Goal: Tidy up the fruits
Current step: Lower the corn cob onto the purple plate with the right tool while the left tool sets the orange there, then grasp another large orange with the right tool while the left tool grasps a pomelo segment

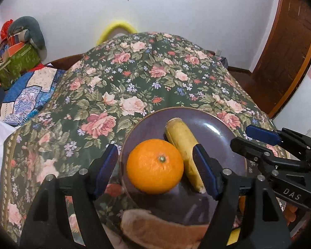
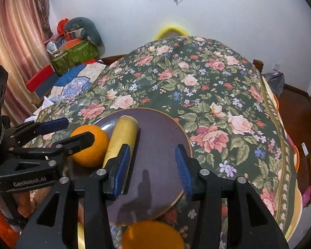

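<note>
Left wrist view: my left gripper (image 1: 157,166) has its jaws spread wide to either side of the orange (image 1: 154,166), with a gap showing between the fruit and each blue pad, so I grip nothing. The orange sits on the purple plate (image 1: 213,124), stem scar facing up, touching the banana (image 1: 183,145) beside it. The banana's long axis runs from the plate's near rim up toward its middle, its blunt end pointing toward the far edge of the bench (image 1: 134,72), leaning slightly left. In the right wrist view, my right gripper (image 2: 153,166) also stands open, its jaws over the bare right half of the plate (image 2: 161,137); its left pad is just beside the banana (image 2: 122,137), though I cannot tell whether they touch. The orange (image 2: 93,151) lies at the plate's left rim, partly behind my left gripper (image 2: 72,132). A second orange (image 2: 152,235), blurred, sits at the bench's near edge below the plate. The floral cloth beyond the plate stretches bare to the far and right edges of the bench (image 2: 217,83).
</note>
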The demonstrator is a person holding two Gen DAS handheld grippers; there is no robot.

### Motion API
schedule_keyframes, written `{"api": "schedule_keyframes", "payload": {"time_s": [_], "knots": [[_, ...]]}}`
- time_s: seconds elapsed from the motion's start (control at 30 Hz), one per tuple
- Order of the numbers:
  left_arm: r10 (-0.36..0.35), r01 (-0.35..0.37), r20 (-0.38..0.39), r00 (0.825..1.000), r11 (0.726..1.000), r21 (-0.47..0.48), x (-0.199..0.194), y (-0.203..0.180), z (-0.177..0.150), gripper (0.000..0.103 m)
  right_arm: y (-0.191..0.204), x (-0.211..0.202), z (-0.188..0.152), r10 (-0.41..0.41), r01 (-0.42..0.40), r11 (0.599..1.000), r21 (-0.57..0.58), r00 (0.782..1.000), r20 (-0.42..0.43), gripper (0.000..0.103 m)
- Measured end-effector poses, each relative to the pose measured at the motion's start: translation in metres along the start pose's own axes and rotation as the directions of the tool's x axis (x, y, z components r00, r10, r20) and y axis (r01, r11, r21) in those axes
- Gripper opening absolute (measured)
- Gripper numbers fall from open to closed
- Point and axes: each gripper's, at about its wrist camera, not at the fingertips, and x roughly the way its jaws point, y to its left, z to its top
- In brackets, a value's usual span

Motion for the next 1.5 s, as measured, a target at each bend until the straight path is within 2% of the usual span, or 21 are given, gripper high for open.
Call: {"api": "schedule_keyframes", "payload": {"time_s": [0.13, 0.27, 0.43, 0.7, 0.77, 0.93, 1.07, 1.17, 1.27, 1.33, 1.5], "knots": [[-0.004, 0.004, 0.028, 1.0, 1.0, -0.004, -0.025, 0.002, -0.004, 0.074, 0.006, -0.022, -0.004, -0.003, 0.003, 1.0, 0.0, 1.0, 0.031, 0.045], [0.003, -0.003, 0.05, 0.999, 1.0, -0.003, -0.046, 0.004, -0.009, 0.076, 0.011, -0.04, -0.009, -0.009, 0.009, 1.0, -0.005, 0.998, 0.055, 0.054], [0.024, -0.023, 0.078, 0.997, 1.0, -0.007, -0.076, 0.012, -0.018, 0.08, 0.019, -0.058, -0.021, -0.032, 0.033, 0.999, -0.016, 0.997, 0.069, 0.06], [0.069, -0.068, 0.062, 0.996, 0.998, -0.016, -0.1, 0.034, -0.044, 0.083, 0.018, -0.072, -0.044, -0.053, 0.053, 0.999, 0.003, 0.997, 0.053, 0.066], [0.076, -0.075, 0.049, 0.996, 0.997, -0.02, -0.101, 0.039, -0.051, 0.083, 0.017, -0.075, -0.052, -0.06, 0.059, 0.998, 0.012, 0.997, 0.051, 0.069], [0.085, -0.085, -0.001, 0.996, 0.996, -0.039, -0.095, 0.052, -0.071, 0.083, 0.014, -0.078, -0.065, -0.074, 0.073, 0.997, 0.027, 0.997, 0.038, 0.07], [0.082, -0.084, -0.049, 0.995, 0.995, -0.047, -0.08, 0.054, -0.088, 0.083, 0.012, -0.074, -0.075, -0.091, 0.09, 0.996, 0.029, 0.996, 0.021, 0.07], [0.079, -0.083, -0.087, 0.993, 0.996, -0.041, -0.066, 0.054, -0.101, 0.083, 0.009, -0.069, -0.082, -0.09, 0.09, 0.995, 0.035, 0.996, 0.008, 0.076], [0.095, -0.1, -0.122, 0.988, 0.994, -0.036, -0.051, 0.053, -0.111, 0.083, 0.006, -0.061, -0.088, -0.105, 0.105, 0.994, 0.038, 0.994, -0.006, 0.077], [0.124, -0.127, -0.127, 0.984, 0.992, -0.018, -0.044, 0.05, -0.117, 0.083, 0.003, -0.054, -0.09, -0.108, 0.108, 0.993, 0.046, 0.994, -0.021, 0.077], [0.132, -0.132, -0.103, 0.986, 0.991, 0.012, -0.043, 0.05, -0.125, 0.083, -0.003, -0.037, -0.091, -0.098, 0.102, 0.992, 0.071, 0.994, -0.054, 0.077]]}}
